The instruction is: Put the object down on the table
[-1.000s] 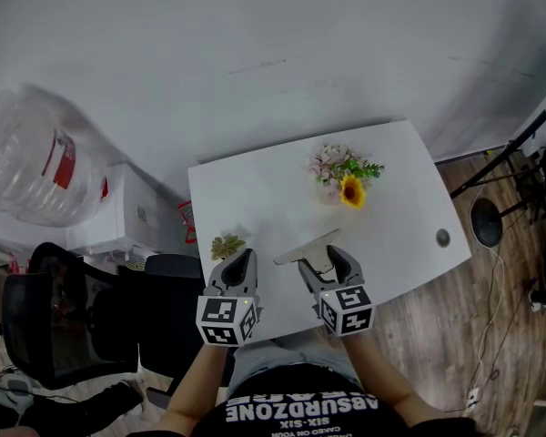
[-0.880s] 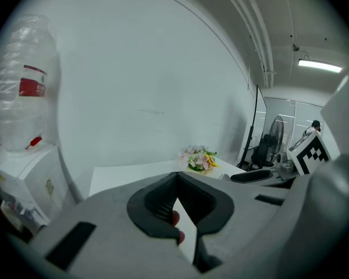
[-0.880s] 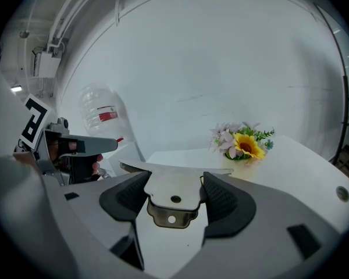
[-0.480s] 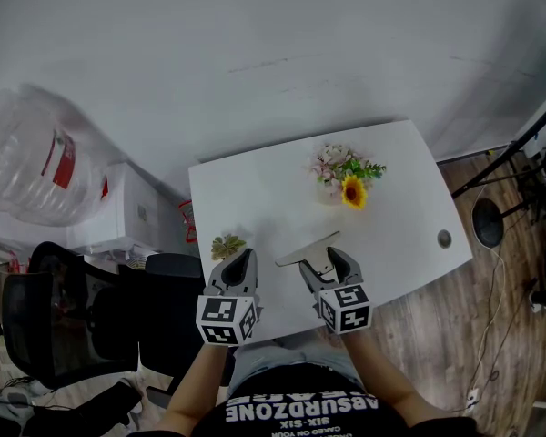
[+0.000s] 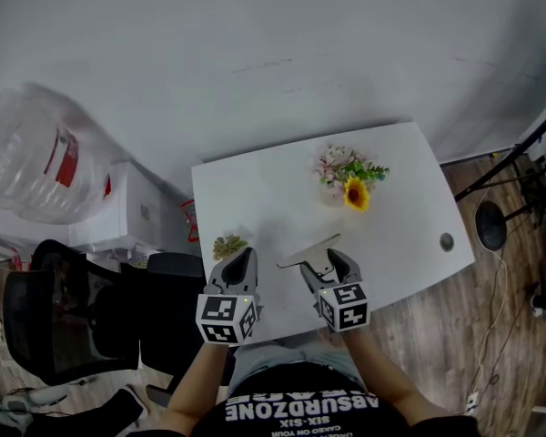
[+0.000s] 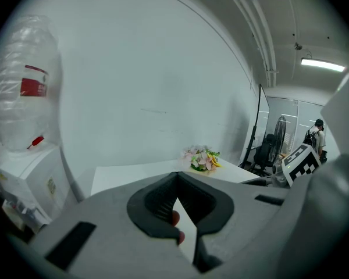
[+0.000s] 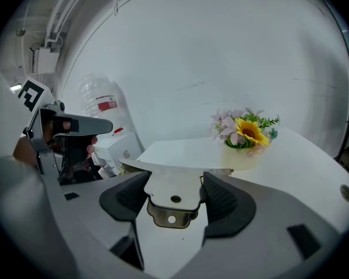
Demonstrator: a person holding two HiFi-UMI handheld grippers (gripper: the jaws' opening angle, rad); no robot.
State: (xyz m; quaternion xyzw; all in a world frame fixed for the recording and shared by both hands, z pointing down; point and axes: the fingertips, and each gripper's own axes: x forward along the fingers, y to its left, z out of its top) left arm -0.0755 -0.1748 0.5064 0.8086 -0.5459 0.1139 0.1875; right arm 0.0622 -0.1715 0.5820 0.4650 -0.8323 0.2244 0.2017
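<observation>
Slippage threatens: right gripper (image 7: 175,182) clamps only the metal plate (image 7: 180,163) by its narrow tab, above the bench (image 5: 409,198) near its front edge, so it may tip off. Left gripper (image 6: 177,176), seemingly together, holds nothing.

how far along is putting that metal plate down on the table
Done: the metal plate is over the table. In hand: the right gripper is clamped on its tab, holding it apparently just above the surface. Left: lower it, open the jaws, back away. The left gripper is shut and empty.
</observation>
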